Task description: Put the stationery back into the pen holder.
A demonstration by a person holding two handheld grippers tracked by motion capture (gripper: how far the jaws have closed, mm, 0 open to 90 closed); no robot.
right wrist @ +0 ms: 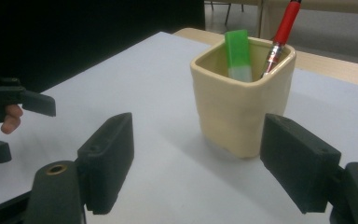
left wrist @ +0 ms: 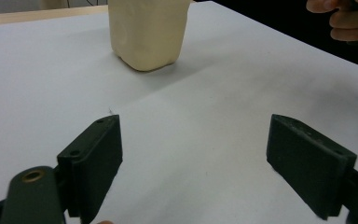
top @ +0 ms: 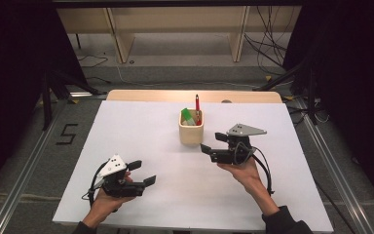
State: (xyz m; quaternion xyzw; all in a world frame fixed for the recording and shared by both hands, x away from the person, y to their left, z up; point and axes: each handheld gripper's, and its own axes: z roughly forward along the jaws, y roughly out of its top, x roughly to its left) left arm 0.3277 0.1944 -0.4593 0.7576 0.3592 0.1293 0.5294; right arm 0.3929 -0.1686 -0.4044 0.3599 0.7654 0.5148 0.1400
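Observation:
A cream square cup stands on the white sheet toward the back middle. In it are a green marker and a red pen. My right gripper hovers just right of the cup, jaws wide open and empty. In the right gripper view the cup, with green marker and red pen, sits beyond my right gripper. My left gripper rests near the front left, open and empty. In the left gripper view its jaws point toward the cup.
The white sheet covers a wooden table whose far edge shows behind the cup. Beyond it stand a wooden shelf frame, floor cables and dark stand legs. Bare sheet lies between the two grippers.

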